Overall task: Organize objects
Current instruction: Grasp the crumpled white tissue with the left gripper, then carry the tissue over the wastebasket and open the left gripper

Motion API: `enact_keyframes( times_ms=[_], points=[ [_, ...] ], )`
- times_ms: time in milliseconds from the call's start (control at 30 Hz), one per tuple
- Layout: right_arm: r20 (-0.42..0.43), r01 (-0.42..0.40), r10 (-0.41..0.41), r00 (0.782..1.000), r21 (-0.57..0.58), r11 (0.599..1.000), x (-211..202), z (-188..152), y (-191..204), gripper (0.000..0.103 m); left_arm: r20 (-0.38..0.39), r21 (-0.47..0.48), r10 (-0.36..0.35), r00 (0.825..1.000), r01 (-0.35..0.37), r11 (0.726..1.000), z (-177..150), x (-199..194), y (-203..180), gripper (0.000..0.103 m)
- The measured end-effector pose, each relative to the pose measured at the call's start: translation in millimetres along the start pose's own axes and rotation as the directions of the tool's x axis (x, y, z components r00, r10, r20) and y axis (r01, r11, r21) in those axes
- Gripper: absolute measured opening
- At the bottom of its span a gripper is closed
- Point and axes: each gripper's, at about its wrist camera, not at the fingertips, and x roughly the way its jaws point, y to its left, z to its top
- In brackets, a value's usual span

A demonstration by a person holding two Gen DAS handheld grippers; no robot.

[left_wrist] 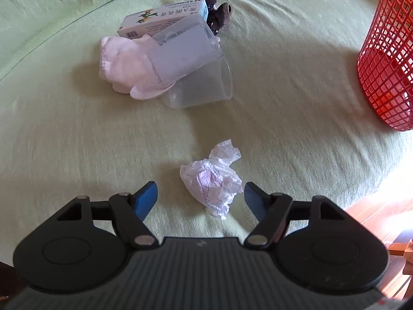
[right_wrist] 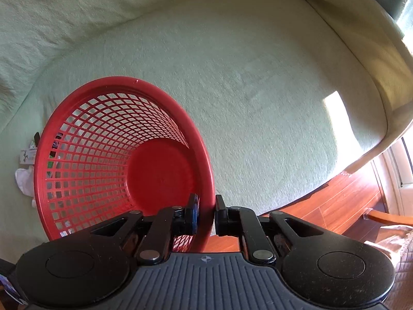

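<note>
Left gripper [left_wrist: 200,196] jaws wide, bare; crumpled plastic bag [left_wrist: 213,178] lies between them on the bed [left_wrist: 77,142]. Light, soft, crushable: pinch its bulk. Right gripper [right_wrist: 206,213] jaws clamp the red basket [right_wrist: 77,118] rim.

Bright daylight from right side; floor [left_wrist: 382,222] blown out w/ glare, sunlit patch on sofa [right_wrist: 338,118]. Soft shadows. Slight motion blur, strong fisheye bending at edges.
</note>
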Motion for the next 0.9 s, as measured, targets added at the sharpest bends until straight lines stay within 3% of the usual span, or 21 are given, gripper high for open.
enact_keyframes(
  times_ms=[67,133,267,400,600,900],
  points=[
    [-0.007,0.010,-0.010,1.000,-0.034,0.999,0,0,4,0.008,-0.013,-0.006,-0.008,1.000,0.008,1.000,3,5,0,0.069],
    [0.000,0.026,-0.026,1.000,-0.083,0.996,-1,0,11,0.009,-0.031,-0.008,-0.009,0.999,0.009,1.000,7,11,-1,0.062],
    [0.009,0.047,-0.047,0.999,-0.134,0.990,0,0,17,0.009,-0.076,-0.032,-0.044,0.996,0.041,0.999,13,22,-1,0.037],
    [0.012,0.048,-0.047,0.999,-0.144,0.988,0,-1,19,0.009,-0.089,-0.036,-0.037,0.995,0.034,0.999,17,23,-3,0.025],
    [0.017,0.041,-0.040,0.999,-0.111,0.993,-2,-2,19,0.010,-0.080,-0.065,-0.050,0.996,0.045,0.997,31,-10,-3,0.022],
    [0.053,0.057,-0.050,0.997,-0.124,0.991,-2,-8,20,0.010,-0.030,-0.118,-0.070,0.997,0.066,0.991,69,-108,-6,0.022]
  ],
)
